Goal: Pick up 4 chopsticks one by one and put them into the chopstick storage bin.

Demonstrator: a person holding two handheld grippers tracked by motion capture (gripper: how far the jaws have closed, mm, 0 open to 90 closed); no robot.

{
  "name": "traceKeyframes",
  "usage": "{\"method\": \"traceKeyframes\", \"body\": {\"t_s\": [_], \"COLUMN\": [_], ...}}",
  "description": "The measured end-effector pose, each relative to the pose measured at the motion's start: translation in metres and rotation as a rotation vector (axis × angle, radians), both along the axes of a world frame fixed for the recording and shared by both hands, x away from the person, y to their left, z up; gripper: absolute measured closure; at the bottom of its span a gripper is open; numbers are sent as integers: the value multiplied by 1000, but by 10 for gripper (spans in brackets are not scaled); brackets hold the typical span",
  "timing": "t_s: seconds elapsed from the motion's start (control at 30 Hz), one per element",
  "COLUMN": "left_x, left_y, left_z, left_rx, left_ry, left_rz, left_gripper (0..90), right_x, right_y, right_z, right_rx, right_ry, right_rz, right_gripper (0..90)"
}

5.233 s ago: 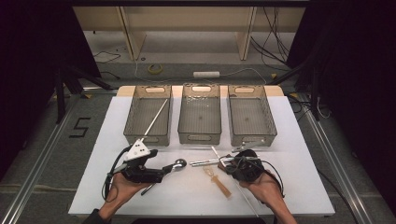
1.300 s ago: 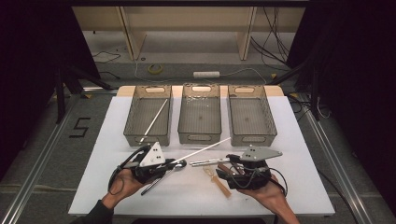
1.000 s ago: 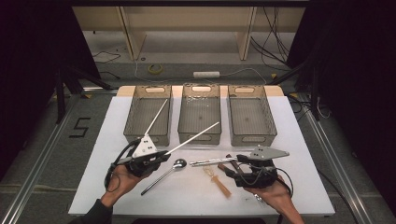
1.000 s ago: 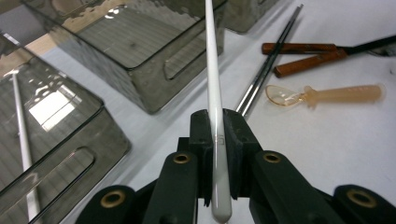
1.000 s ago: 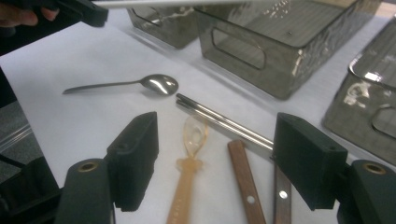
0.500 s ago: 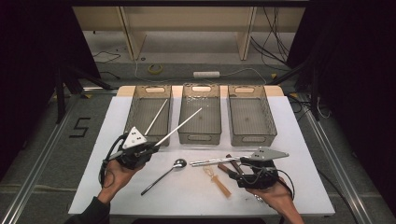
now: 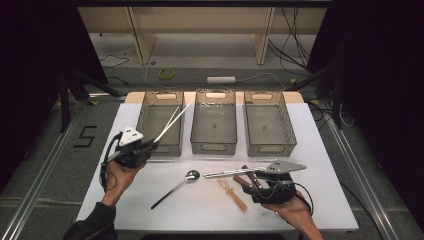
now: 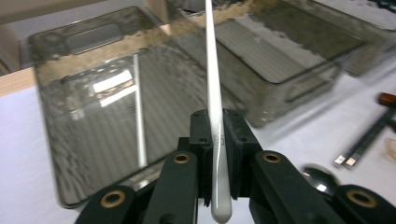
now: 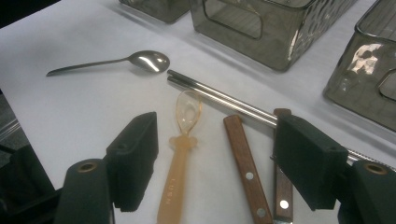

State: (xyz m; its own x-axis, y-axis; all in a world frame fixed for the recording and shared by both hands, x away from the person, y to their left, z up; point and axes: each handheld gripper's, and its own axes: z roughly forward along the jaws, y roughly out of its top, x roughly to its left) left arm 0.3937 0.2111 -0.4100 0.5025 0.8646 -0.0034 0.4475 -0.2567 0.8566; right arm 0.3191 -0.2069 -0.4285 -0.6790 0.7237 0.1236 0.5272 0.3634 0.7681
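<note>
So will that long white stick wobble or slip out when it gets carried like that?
Probably not much wobble: the white chopstick stays straight along its whole length, so it looks stiff. It may pivot or slide, since the left gripper pinches it near one rounded end and the surface looks smooth and glossy. It is thin, so likely light.

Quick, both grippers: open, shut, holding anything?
Left gripper: shut on the white chopstick.
Right gripper: open, holding nothing.

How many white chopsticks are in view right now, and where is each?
2: one white chopstick clamped in the left gripper, over the left bin; another lying inside that bin.
</note>
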Motion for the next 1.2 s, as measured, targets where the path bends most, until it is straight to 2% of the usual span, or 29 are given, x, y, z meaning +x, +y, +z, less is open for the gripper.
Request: {"method": "traceKeyframes", "body": {"t_s": [0.13,0.4,0.57,1.2], "left_x": [13,34,42,67], "left_y": [11,22,26,25], "left_z": [-5,-14,-15,-22], "left_rx": [-10,-16,-21,12], "left_ry": [13,48,58,116], "left_rz": [55,129,149,188], "left_gripper": [824,824,823,822], "right_x": [0,0,0,0], "right_y": [1,3,3,5], "right_z": [0,-1,-1,-2], "right_rx": [-1,-3,-2,-6], "right_ry": [0,2,2,11], "right_rz": [6,12,14,24], "right_gripper": [320,320,320,321]}}
